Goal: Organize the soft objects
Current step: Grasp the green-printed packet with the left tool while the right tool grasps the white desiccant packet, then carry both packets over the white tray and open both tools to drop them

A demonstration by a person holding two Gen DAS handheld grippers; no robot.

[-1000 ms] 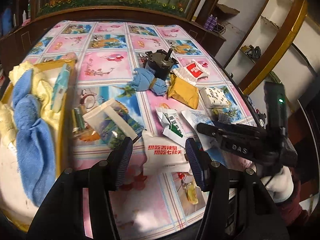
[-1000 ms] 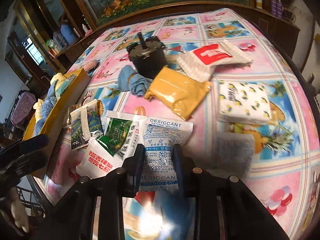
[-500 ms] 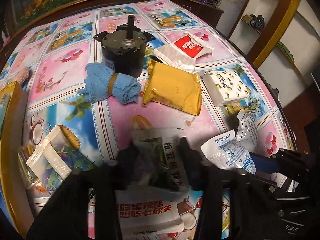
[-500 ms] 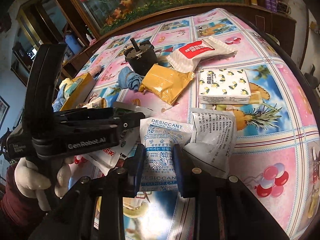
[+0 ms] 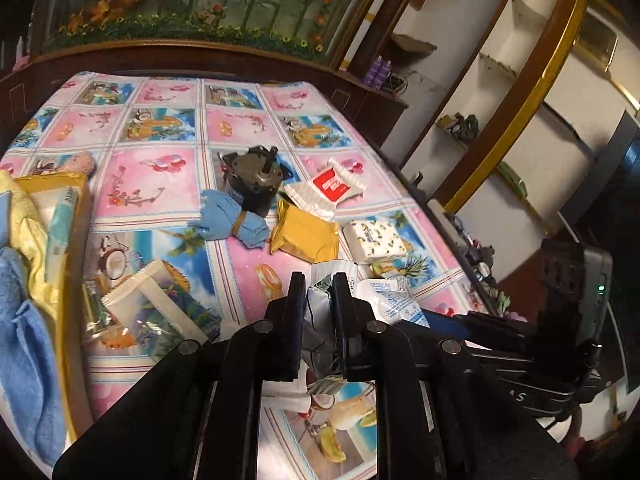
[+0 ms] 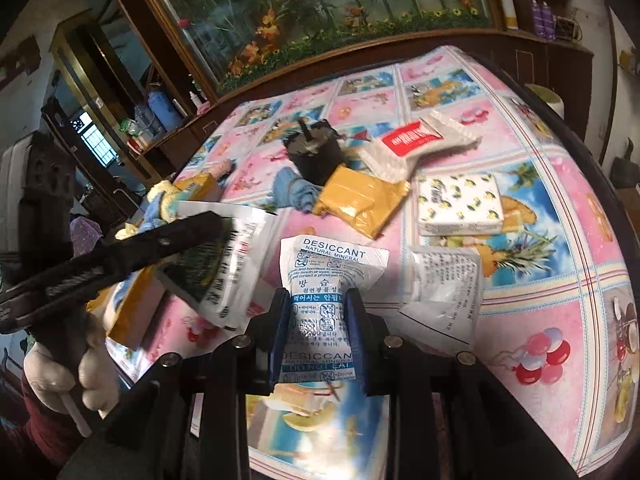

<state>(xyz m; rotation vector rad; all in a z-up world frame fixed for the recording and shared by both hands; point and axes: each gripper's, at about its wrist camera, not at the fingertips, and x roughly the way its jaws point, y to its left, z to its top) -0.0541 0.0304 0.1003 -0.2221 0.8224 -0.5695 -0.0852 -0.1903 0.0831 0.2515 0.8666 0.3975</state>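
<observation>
Pink-and-blue patterned oilcloth covers the surface (image 5: pixel 160 184), which carries everything else. At its left edge sits a yellow tray (image 5: pixel 74 272) already holding blue and yellow towels. Nearer the middle lie a rolled blue cloth tied with a band (image 5: pixel 230 222), a mustard foil pouch (image 5: pixel 306 234) and a lemon-print tissue pack (image 5: pixel 378 240), all beside a hard black motor (image 5: pixel 252 184) that is not a soft item.

The left claw (image 5: pixel 317 312) is clamped on a white-and-green sachet (image 6: pixel 228 268), lifted clear of the cloth. The right claw (image 6: pixel 318 320) pinches a white desiccant packet (image 6: pixel 326 276) across its lower half. Both packets look light, limp and slick, likely to sag or slide; a hold across the flat middle, not a sealed edge, seems safest.
</observation>
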